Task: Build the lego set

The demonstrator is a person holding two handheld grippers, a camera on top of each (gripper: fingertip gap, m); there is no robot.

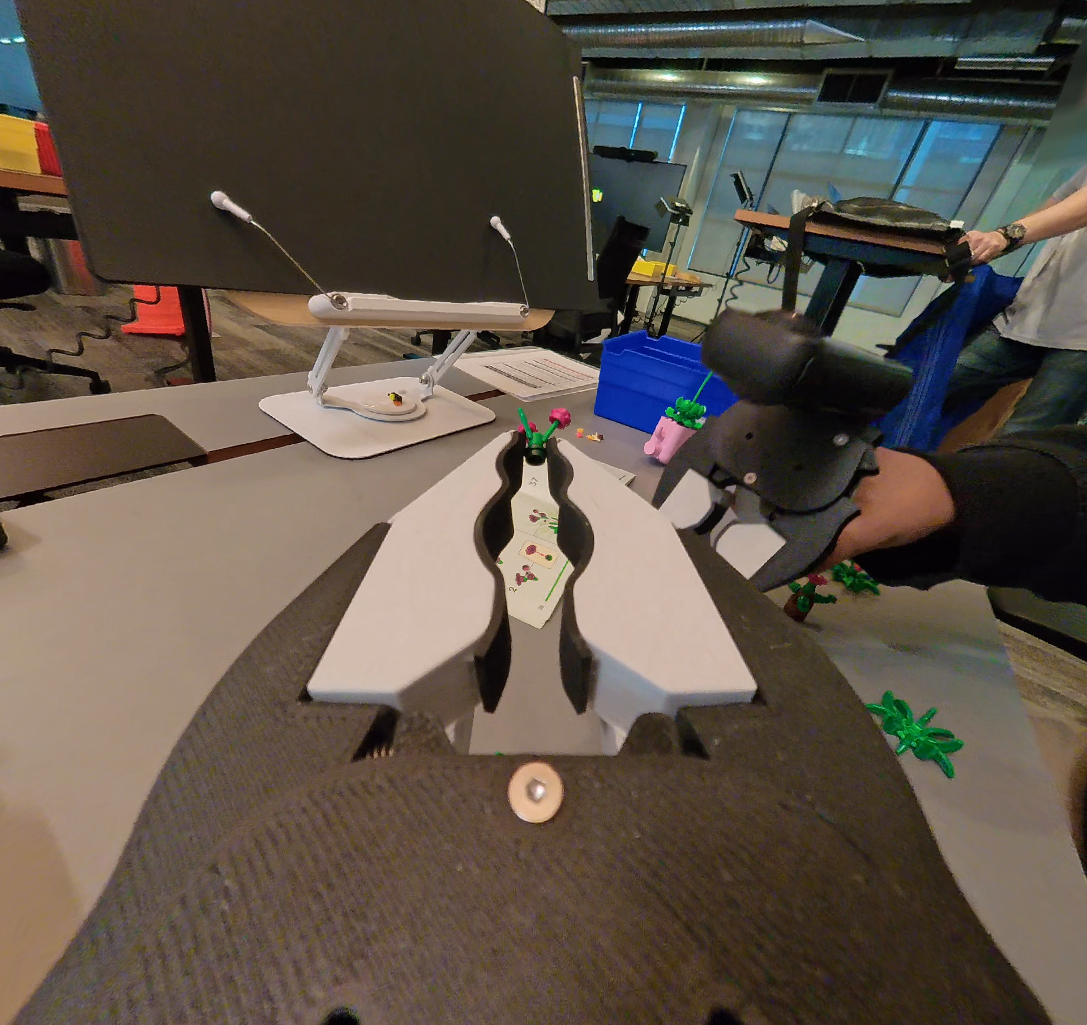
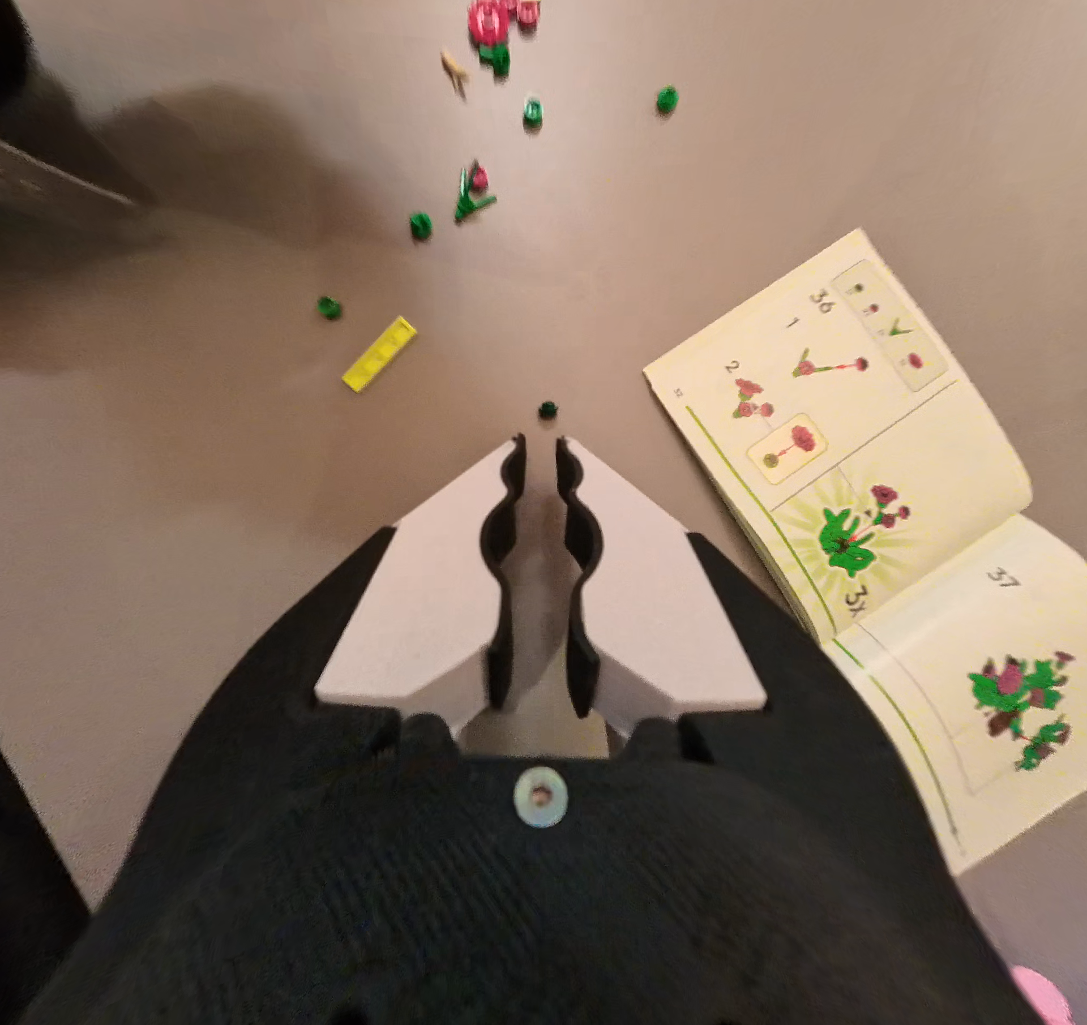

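Observation:
My left gripper (image 1: 535, 449) is shut on a small green stem piece with magenta flowers (image 1: 540, 431), held at its fingertips above the grey table (image 1: 176, 556). My right gripper (image 2: 538, 441) points down at the table, its jaws a narrow gap apart and empty. A small dark green round piece (image 2: 547, 410) lies just ahead of its tips. A yellow flat plate (image 2: 379, 354), a green stem with a red bud (image 2: 473, 194), several green round pieces and a cluster of magenta flower pieces (image 2: 500, 15) lie farther off. The open instruction booklet (image 2: 853, 526) lies to the right.
A white folding stand (image 1: 376, 409) holds a black board at the back. A blue bin (image 1: 647, 385) and a pink pot with a green plant (image 1: 676, 432) stand at the right. Green leaf pieces (image 1: 914, 732) lie near the table's right edge. A person stands far right. The gap from one gripper's tips to the other's is roughly 15 centimetres. My right tips are roughly 6 centimetres from the yellow flat plate (image 2: 379, 354).

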